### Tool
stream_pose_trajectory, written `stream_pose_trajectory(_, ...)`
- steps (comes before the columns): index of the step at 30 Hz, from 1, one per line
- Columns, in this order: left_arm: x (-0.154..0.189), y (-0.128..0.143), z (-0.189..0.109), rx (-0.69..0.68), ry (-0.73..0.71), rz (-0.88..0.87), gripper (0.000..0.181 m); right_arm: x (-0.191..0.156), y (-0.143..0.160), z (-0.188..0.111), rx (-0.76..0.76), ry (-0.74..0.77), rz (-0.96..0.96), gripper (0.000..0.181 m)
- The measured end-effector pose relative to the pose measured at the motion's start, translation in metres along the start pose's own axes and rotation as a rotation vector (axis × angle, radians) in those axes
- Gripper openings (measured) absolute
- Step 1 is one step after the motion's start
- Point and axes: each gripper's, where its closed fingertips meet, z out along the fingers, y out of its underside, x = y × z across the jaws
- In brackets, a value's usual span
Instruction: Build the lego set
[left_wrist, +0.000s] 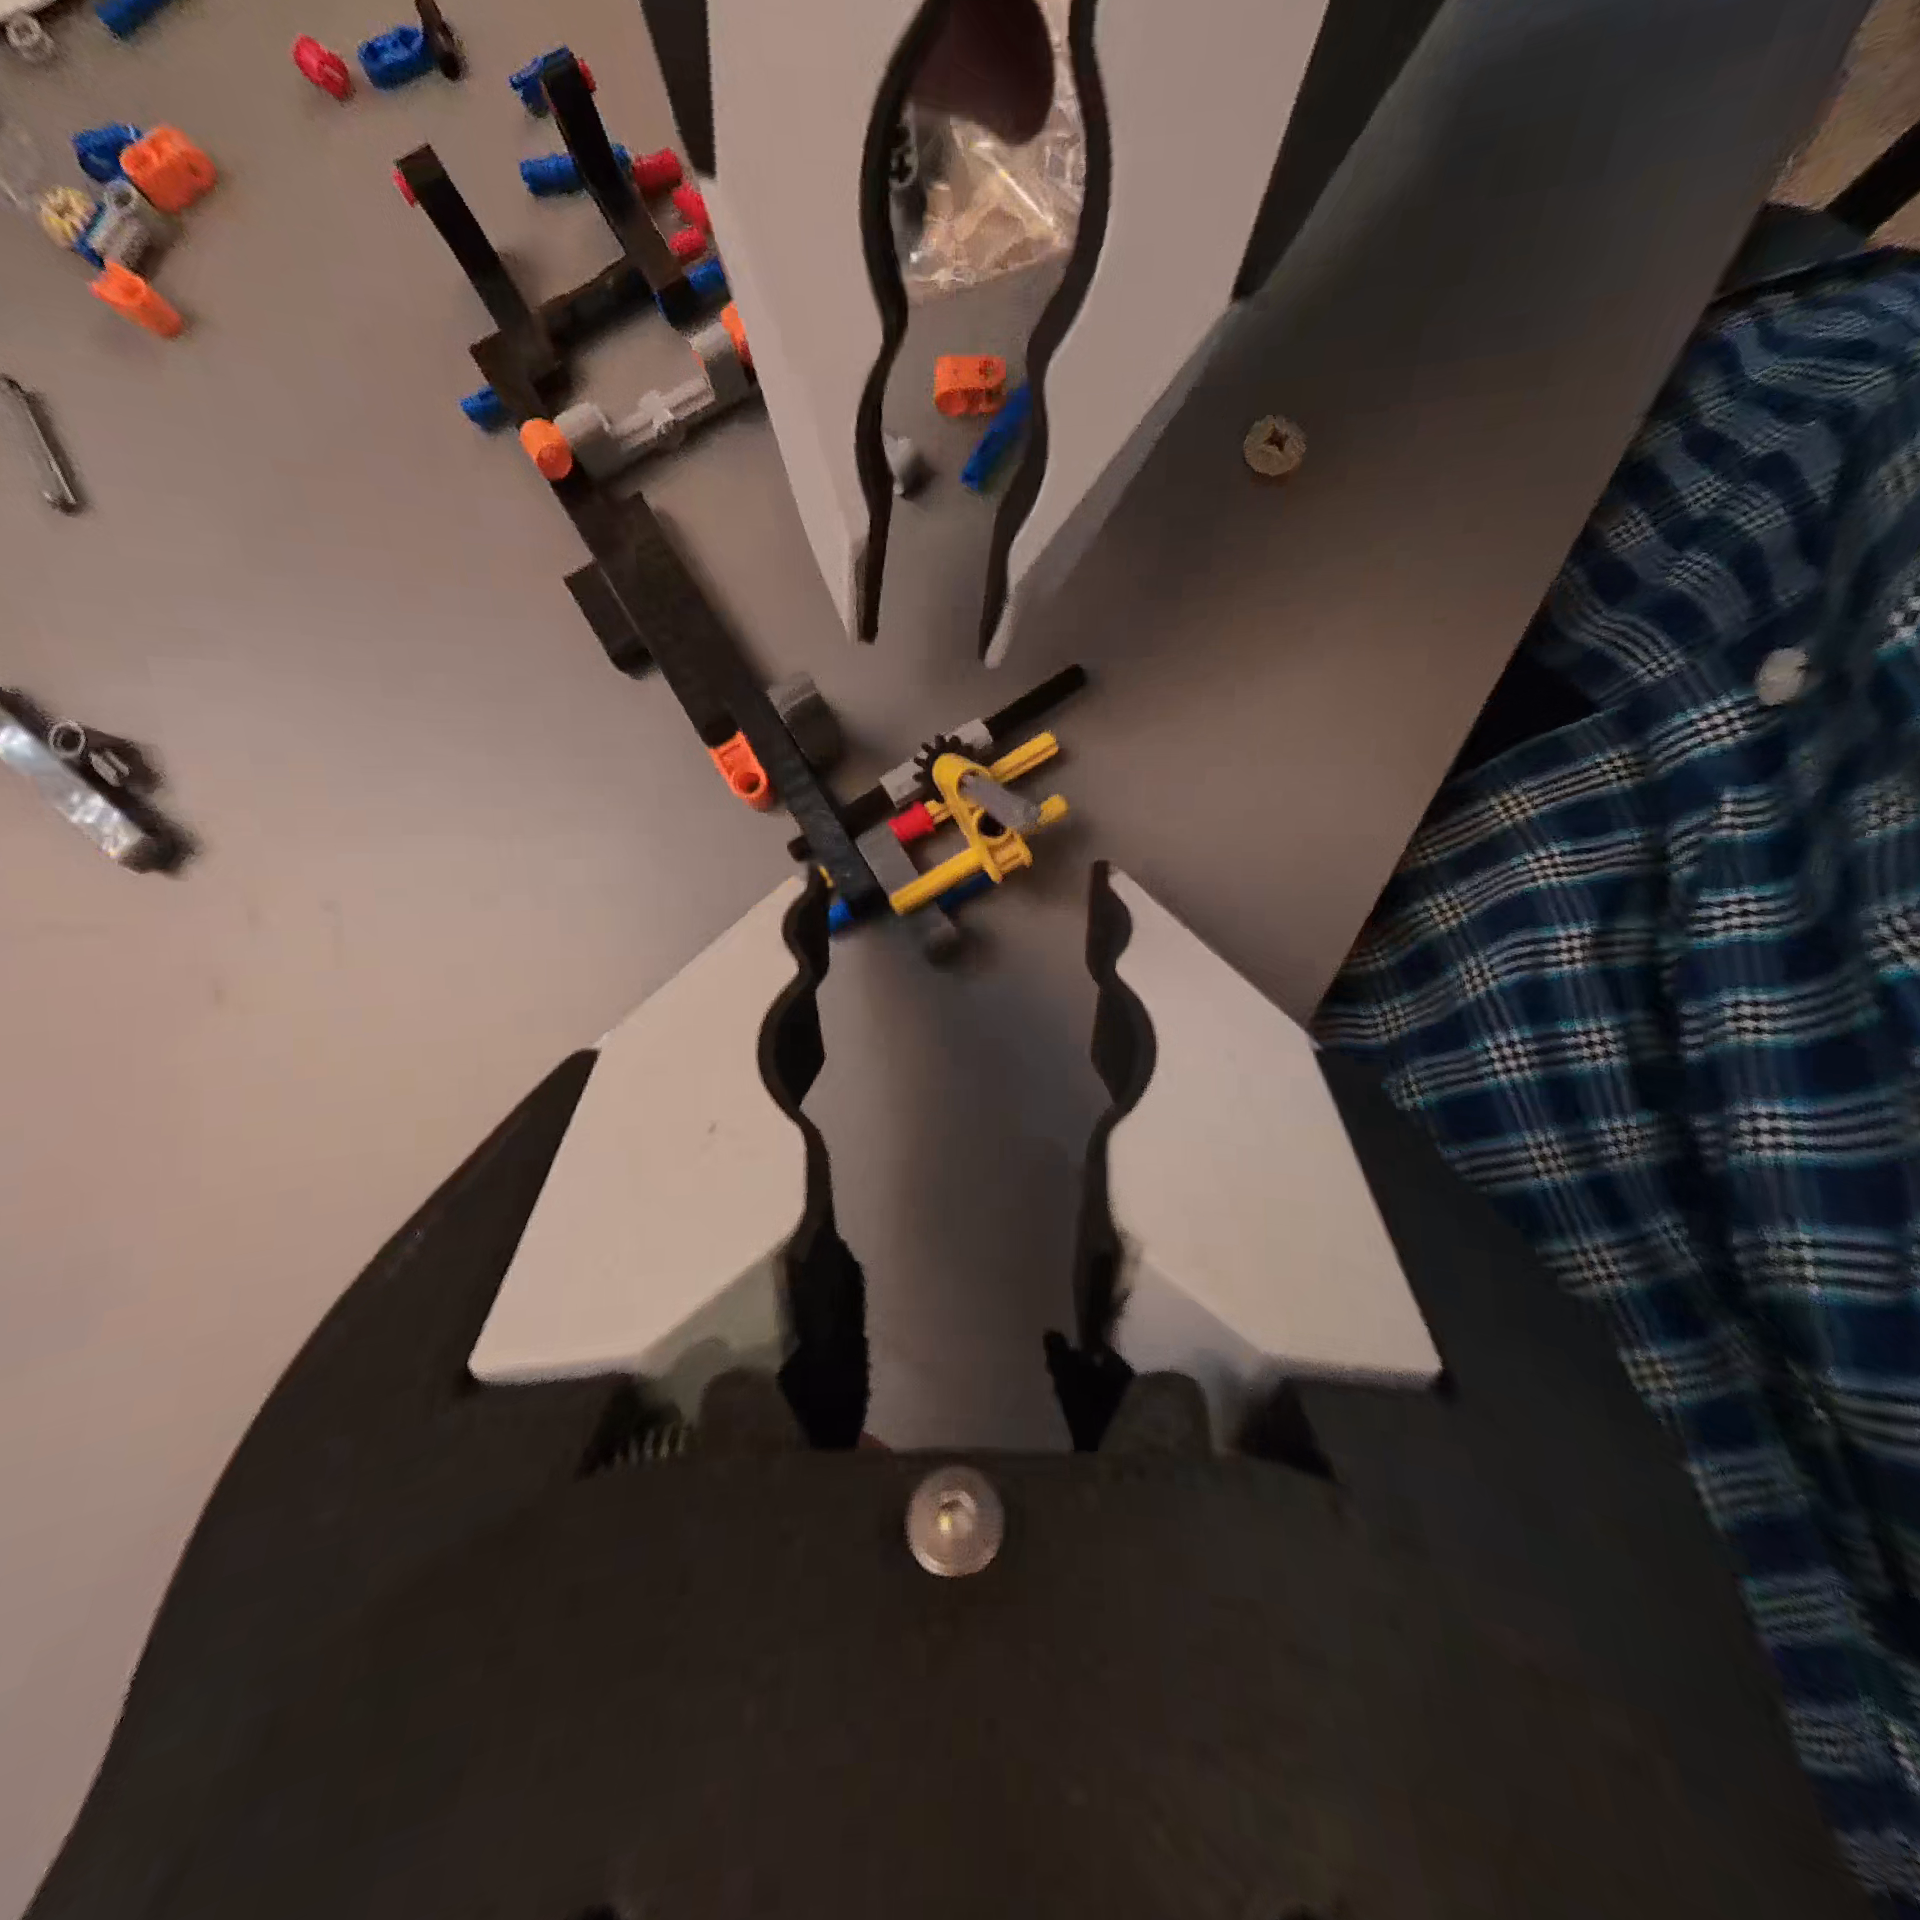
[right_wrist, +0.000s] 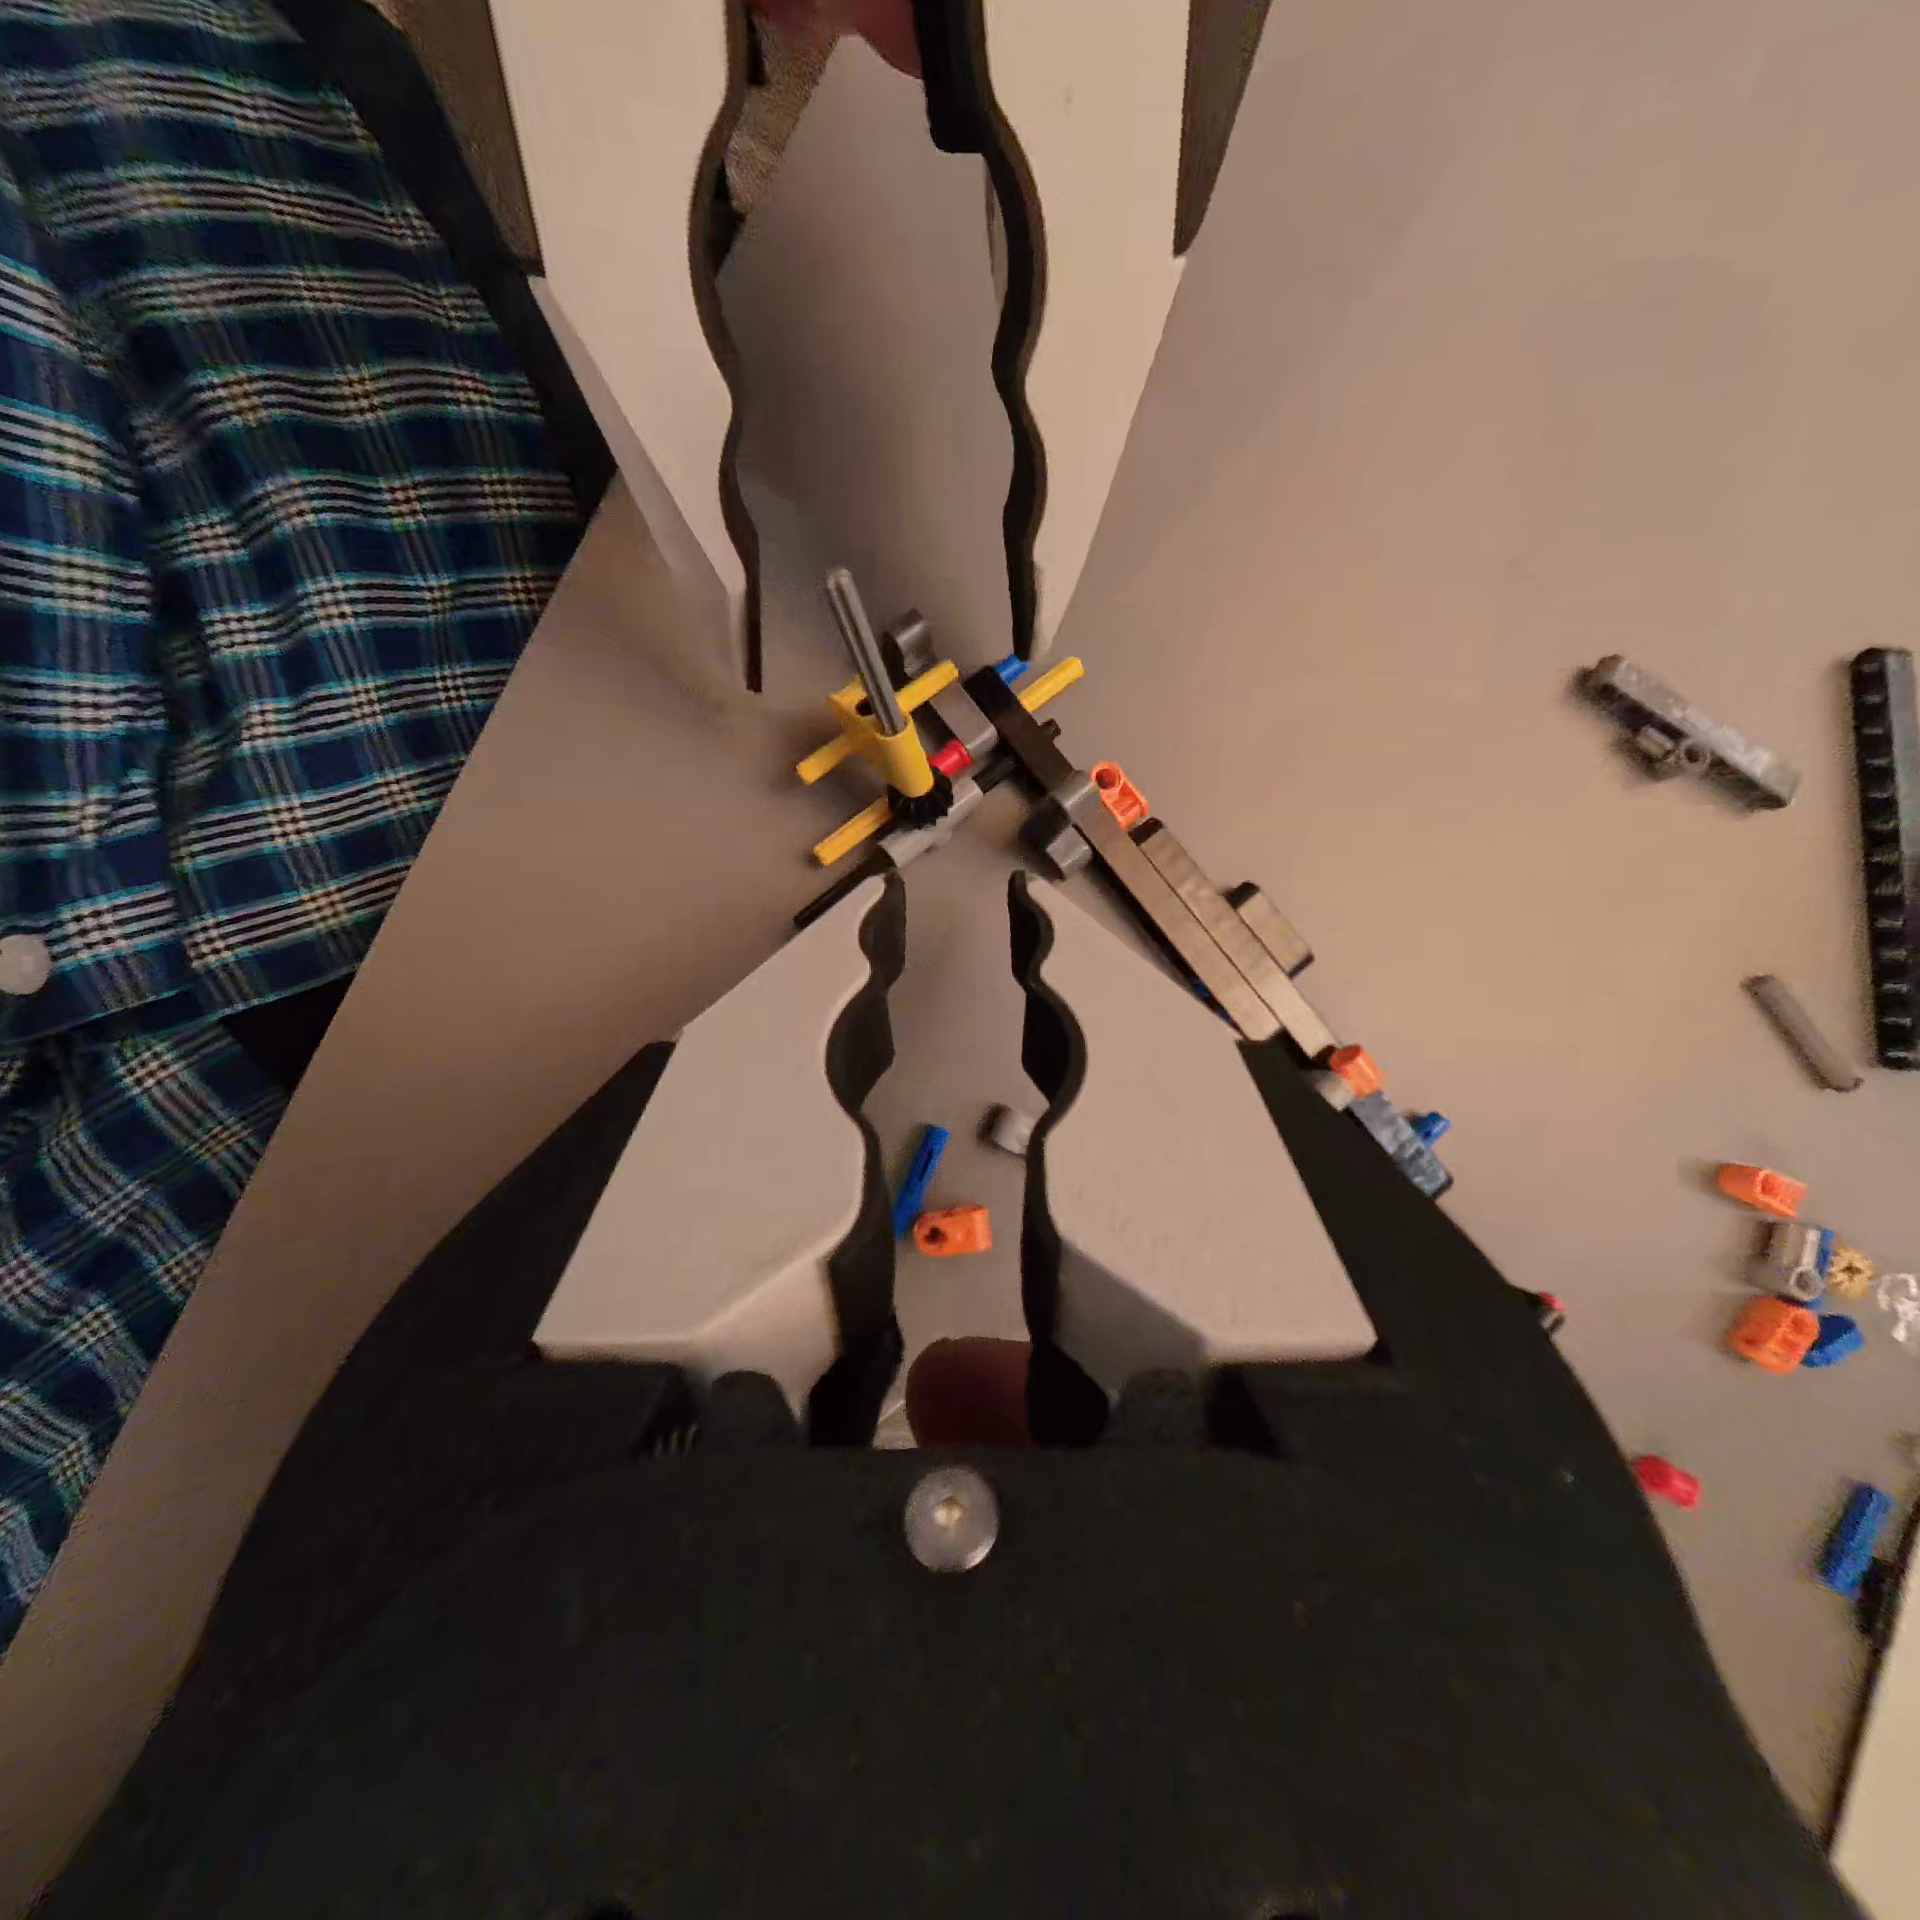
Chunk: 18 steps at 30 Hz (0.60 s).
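Assembly (left_wrist: 727, 644) is lying part-built on the table (left_wrist: 312, 1039); left gripper (left_wrist: 951, 883) and right gripper (right_wrist: 956, 883) are hovering agape, empty, while loose pieces (right_wrist: 1782, 1288) are awaiting fitting

Lego assembly (left_wrist: 727, 665) flat on the table (left_wrist: 312, 1039), between two facing grippers. Loose pieces (right_wrist: 1782, 1273) scattered beside it, apart.

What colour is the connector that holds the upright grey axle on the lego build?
Yellow. The connector holding the grey axle shows best in the right wrist view.
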Motion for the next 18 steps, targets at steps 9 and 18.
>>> stream_pose_trajectory(9,0.0,-0.014,0.004,-0.004,-0.017,0.081,0.006,-0.005,0.01,0.014,-0.02,0.014,0.039,0.012)
stream_pose_trajectory(18,0.003,-0.013,-0.009,-0.008,0.024,0.024,0.024,-0.008,-0.005,0.002,0.056,0.039,0.037,0.015)
